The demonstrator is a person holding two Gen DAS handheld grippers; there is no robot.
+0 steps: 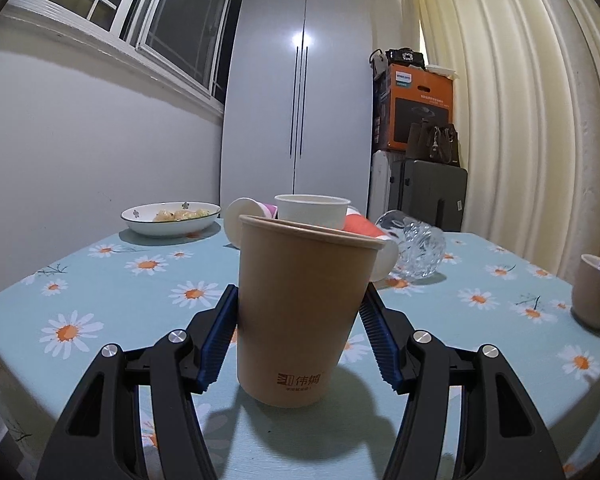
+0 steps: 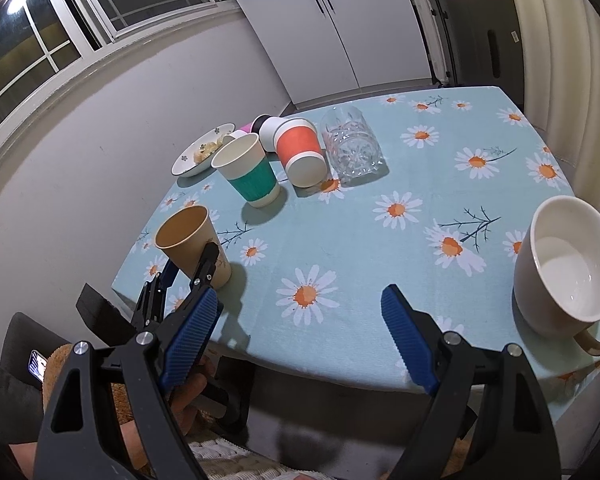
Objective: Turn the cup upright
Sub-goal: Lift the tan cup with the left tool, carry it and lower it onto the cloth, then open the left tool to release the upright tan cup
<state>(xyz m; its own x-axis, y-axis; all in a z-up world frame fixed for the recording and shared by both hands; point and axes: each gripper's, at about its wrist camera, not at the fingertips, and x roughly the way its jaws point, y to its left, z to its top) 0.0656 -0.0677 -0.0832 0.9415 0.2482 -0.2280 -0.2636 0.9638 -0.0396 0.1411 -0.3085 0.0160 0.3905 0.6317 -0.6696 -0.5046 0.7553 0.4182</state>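
Your table (image 2: 380, 240) is the biggest thing here. It has a light blue cloth with white and orange daisies on it.

Next comes your right gripper (image 2: 296, 340). It hangs over the near edge of the table. Its two blue fingers are far apart and there is nothing between them.

Your left gripper (image 1: 298, 334) is low over the table. The brown paper cup (image 1: 304, 312) stands upright between its blue fingers, with the mouth up and the bottom on the cloth. From your left camera a little gap shows on each side of the cup. I cannot tell if the pads touch it. From the right camera you can see the same brown paper cup (image 2: 192, 246) near the left edge of the table, with the left gripper around its lower part.

A white mug (image 2: 566, 264) stands upright at the right edge, beside your right gripper.

At the far side sits a clear glass (image 2: 352, 144). It lies tipped on its side. Just beside it lies an orange cup (image 2: 300, 150), also on its side. A green cup (image 2: 248, 170) stands upright near it. A dark cup (image 2: 266, 130) lies behind them.

A small white bowl (image 2: 204, 150) with food in it sits in the far left corner.
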